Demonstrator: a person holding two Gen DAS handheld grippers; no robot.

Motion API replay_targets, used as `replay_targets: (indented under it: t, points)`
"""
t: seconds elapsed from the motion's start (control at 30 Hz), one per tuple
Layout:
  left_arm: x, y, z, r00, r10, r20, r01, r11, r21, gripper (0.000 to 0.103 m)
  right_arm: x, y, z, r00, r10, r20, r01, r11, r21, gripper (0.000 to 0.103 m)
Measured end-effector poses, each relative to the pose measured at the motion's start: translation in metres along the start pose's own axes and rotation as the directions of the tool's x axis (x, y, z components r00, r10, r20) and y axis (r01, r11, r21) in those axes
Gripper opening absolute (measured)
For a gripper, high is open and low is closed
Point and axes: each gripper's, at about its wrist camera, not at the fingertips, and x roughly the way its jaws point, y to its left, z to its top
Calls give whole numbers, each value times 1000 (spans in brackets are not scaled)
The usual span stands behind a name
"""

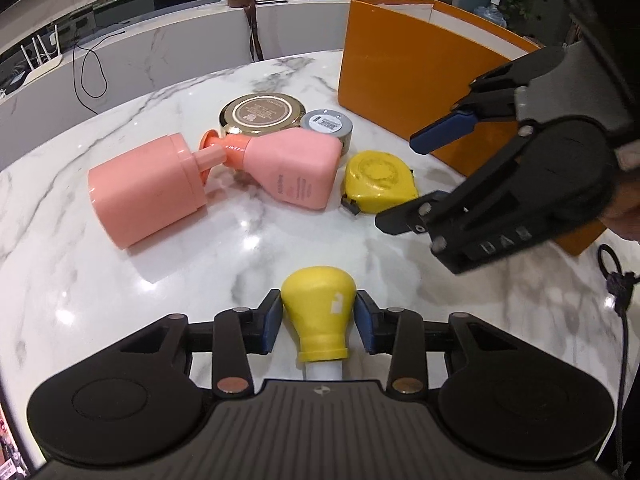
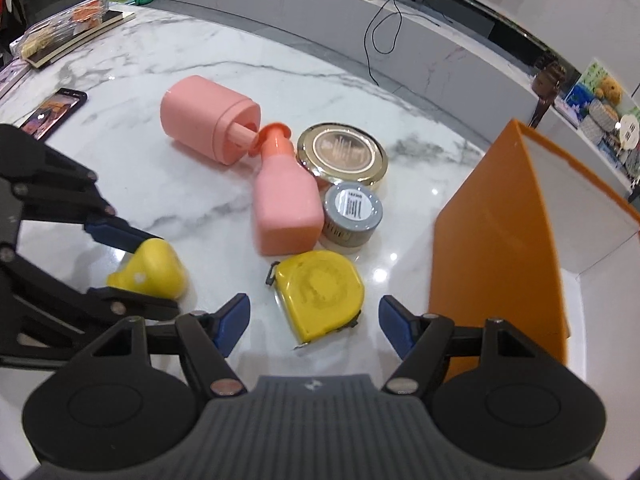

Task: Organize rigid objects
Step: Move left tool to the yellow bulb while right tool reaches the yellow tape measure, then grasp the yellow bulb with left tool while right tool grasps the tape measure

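Note:
My left gripper [image 1: 318, 320] is shut on a yellow bulb-shaped piece [image 1: 320, 304] with a white neck, its blue pads pressing both sides just above the marble table [image 1: 120, 300]. The right wrist view shows the same grip on the yellow piece [image 2: 152, 270] at the lower left. My right gripper [image 2: 313, 314] stands open over a yellow tape measure [image 2: 320, 292], one finger on each side and neither touching it. Behind it lie a pink flat bottle [image 2: 286, 208], a pink pump bottle [image 2: 204, 120], a gold round tin [image 2: 342, 156] and a small grey jar [image 2: 352, 212].
A tall orange box [image 2: 492, 248] with a white inside stands open at the right, close to the tape measure. A phone [image 2: 54, 112] lies at the table's left. Books under a clear plastic pack [image 2: 68, 28] sit at the far left corner.

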Motion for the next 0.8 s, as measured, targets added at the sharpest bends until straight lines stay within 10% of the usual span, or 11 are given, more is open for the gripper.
replay_targets:
  t: [0.8]
  points:
    - [-6,2,2,1000,8,4,-8,1000,0,44,12,-10,7,999,43,-33,-41,997,61,51]
